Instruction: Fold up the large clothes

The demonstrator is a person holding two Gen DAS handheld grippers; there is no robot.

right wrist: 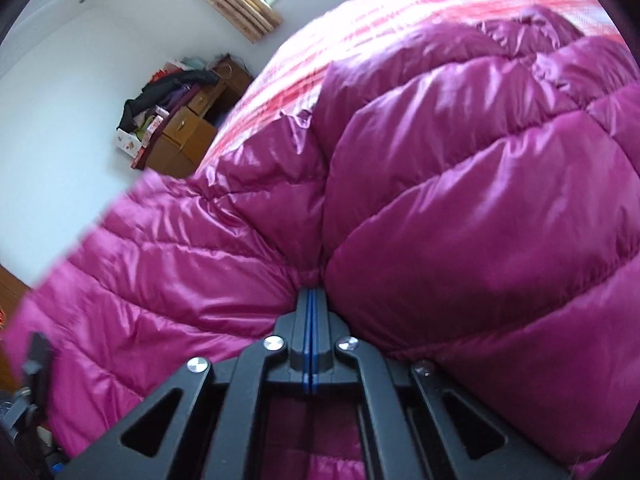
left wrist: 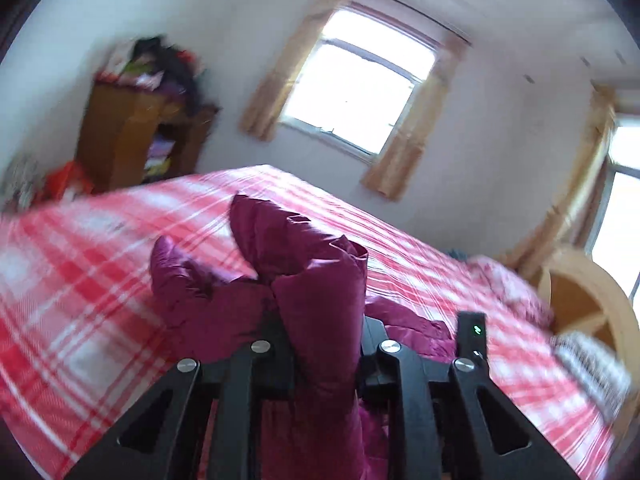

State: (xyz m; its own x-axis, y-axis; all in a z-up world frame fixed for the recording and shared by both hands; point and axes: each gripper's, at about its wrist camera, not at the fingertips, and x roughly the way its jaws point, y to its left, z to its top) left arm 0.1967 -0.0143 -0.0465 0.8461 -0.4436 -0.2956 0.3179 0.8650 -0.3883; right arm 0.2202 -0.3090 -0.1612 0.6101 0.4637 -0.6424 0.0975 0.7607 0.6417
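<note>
Here both grippers pinch the jacket (right wrist: 460, 184): left gripper (left wrist: 320, 320) clamps a puffy fold, right gripper (right wrist: 311, 292) a seam, above the bed (left wrist: 100, 260).

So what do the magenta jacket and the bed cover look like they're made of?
Magenta jacket: glossy, thin synthetic shell, probably nylon or polyester, with puffy quilted chambers suggesting down or fibre fill. Bed cover: matte woven red-and-white plaid, probably cotton; blur leaves the weave unclear.

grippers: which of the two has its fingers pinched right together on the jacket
The right gripper: its blue-edged pads meet on a thin pinch of the magenta puffer jacket. The left gripper has jaws spread around a thick fold.
</note>
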